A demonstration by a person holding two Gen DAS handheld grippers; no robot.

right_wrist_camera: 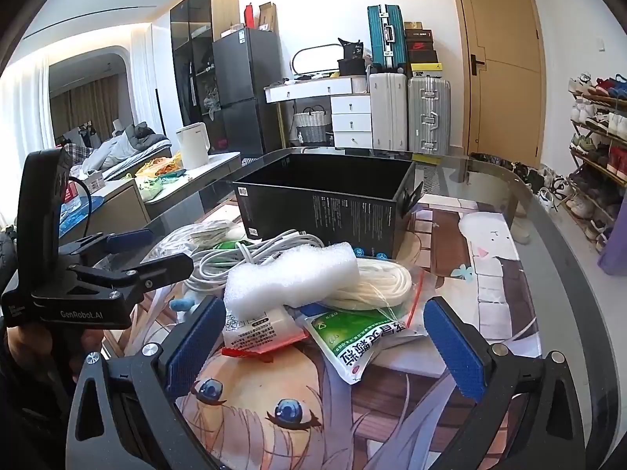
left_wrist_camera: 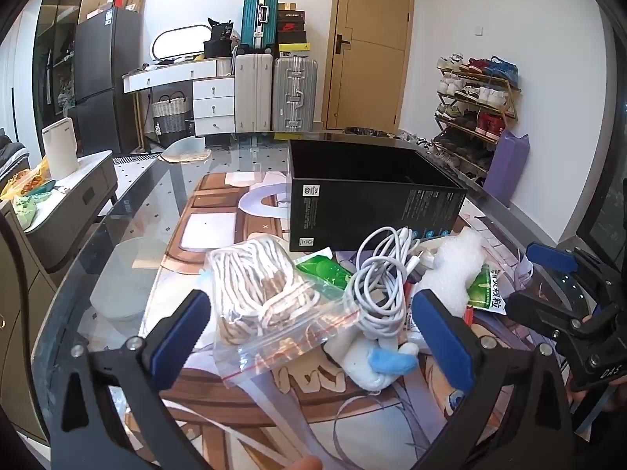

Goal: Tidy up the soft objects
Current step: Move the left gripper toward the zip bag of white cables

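My left claw hangs spread wide over a crinkly zip bag of rope and a looped white cable. My right claw gapes too, empty, before lumpy white foam and glossy green sachets. Behind the pile on the glass tabletop stands a rigid matte black box.

A glass-topped bench is carrying the clutter, with an anime-print mat lying under the glass. A black open box is standing on it toward the far side. In front of the box, a zip bag of striped cord, a coiled white cable, a foam wrap piece, a green sachet and a small white plush are lying bunched together, touching and overlapping.
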